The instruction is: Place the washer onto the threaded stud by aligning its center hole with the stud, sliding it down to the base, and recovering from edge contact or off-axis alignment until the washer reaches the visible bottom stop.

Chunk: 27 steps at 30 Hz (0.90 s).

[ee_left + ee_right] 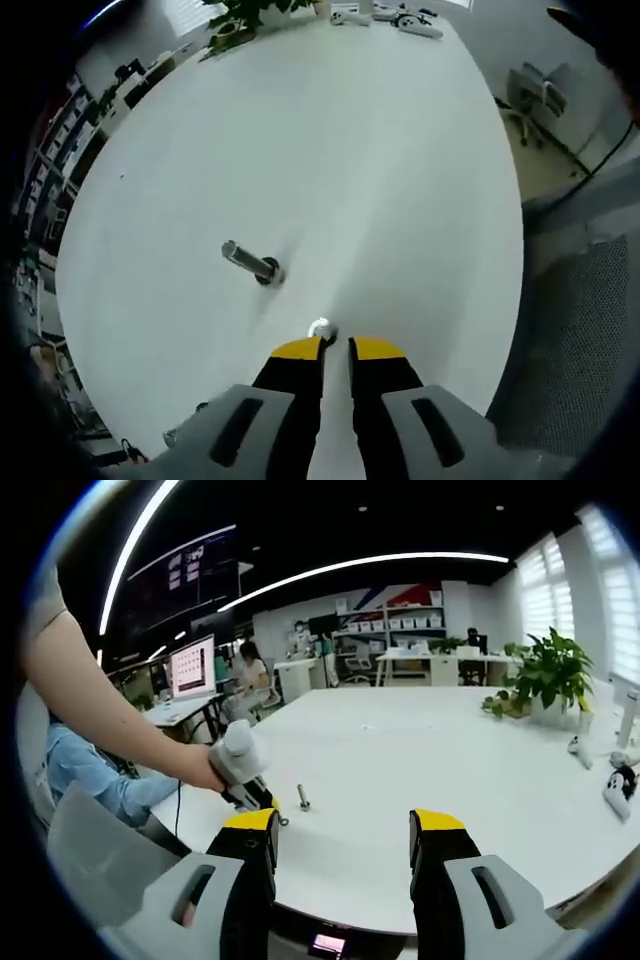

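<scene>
In the left gripper view the left tongs (335,345) rise from the bottom centre of the frame, their yellow-tipped jaws pressed close with only a narrow slit between them, pinching the washer (319,326), a small pale ring that sits right at the tips, just above the white counter (400,170). Up and to the left of the tips, near but apart from the washer, the threaded stud (250,261) shows as a short grey rod leaning toward the left of the frame from a dark round base. At the top of that frame, at the far edge of the counter, lie a leafy plant (245,14) and a few white controllers (385,18). In the right gripper view the right tongs (343,825) stand at the bottom of the frame with jaws spread wide and nothing between them. Above their left jaw, at centre left of the frame, a person's hand (205,770) holds the left tongs down at the counter, and the stud stands upright just to the right of them, small and grey. A potted plant (545,670) sits on the counter at the right of the frame, and a monitor (193,667) glows at the left on another desk.
</scene>
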Tool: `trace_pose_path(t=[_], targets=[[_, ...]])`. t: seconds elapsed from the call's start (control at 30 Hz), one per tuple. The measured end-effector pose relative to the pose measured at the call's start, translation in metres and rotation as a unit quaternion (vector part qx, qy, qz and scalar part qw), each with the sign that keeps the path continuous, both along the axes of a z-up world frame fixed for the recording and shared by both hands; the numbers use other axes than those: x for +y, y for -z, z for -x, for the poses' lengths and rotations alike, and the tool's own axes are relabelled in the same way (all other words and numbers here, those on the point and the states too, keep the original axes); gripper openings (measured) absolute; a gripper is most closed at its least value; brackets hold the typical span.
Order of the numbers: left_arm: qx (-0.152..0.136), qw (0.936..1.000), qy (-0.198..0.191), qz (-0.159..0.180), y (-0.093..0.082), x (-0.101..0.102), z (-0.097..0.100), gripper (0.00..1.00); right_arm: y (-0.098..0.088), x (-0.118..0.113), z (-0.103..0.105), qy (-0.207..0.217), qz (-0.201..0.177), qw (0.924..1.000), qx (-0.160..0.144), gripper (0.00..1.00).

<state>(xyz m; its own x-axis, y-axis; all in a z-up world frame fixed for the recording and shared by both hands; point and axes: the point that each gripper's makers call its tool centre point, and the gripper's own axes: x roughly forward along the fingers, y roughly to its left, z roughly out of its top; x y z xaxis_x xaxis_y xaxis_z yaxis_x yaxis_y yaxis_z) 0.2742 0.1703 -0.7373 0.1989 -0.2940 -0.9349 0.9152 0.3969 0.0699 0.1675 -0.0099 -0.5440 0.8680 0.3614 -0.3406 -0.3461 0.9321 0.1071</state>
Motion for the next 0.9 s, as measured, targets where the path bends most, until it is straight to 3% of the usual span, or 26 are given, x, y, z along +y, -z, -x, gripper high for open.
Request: trace_pose_path(t=[0.1,0.13,0.17,0.3,0.33,0.4,0.53,0.6,0.7,0.8,0.87,0.9], targets=[[0.009,0.9999,0.007,-0.005,0.005,-0.001,0.002,0.07,0.001,0.000,0.000,0.001,0.002,1.0000,0.001,0.55],[-0.006,0.9995,0.025,-0.019,0.005,0.002,-0.001,0.06,0.001,-0.001,0.000,0.002,0.002,1.0000,0.000,0.55],[-0.006,0.9996,0.024,-0.010,0.006,-0.002,0.001,0.05,0.001,-0.001,0.000,0.002,0.002,1.0000,0.000,0.55],[0.015,0.9996,0.016,-0.018,0.005,-0.002,0.001,0.05,0.001,-0.001,0.000,0.003,0.002,1.0000,0.001,0.55],[0.016,0.9989,0.034,-0.030,0.006,-0.001,0.005,0.04,0.001,-0.001,0.000,0.003,0.002,1.0000,0.000,0.55],[-0.005,0.9958,0.078,-0.048,0.005,-0.002,0.005,0.02,0.001,-0.001,0.000,0.003,0.001,1.0000,0.001,0.55],[-0.006,0.9958,0.072,-0.056,0.007,-0.004,0.006,0.01,0.001,-0.003,0.000,0.006,0.001,1.0000,0.001,0.55],[0.008,0.9961,0.064,-0.059,0.006,-0.003,0.005,0.00,0.001,-0.003,0.000,0.007,0.001,1.0000,0.002,0.55],[0.083,0.9946,0.032,-0.053,0.007,-0.003,0.017,0.00,0.001,-0.002,0.000,0.005,0.002,1.0000,0.002,0.55],[0.071,0.9945,0.045,-0.063,0.008,-0.004,0.016,0.00,0.001,-0.002,0.000,0.006,0.004,1.0000,0.002,0.55],[0.047,0.9938,0.067,-0.076,0.011,-0.001,0.013,0.00,0.001,-0.003,0.001,0.007,0.003,1.0000,0.003,0.55],[0.052,0.9948,0.052,-0.071,0.004,0.000,0.016,0.00,0.002,-0.003,0.001,0.008,0.003,1.0000,0.004,0.55]])
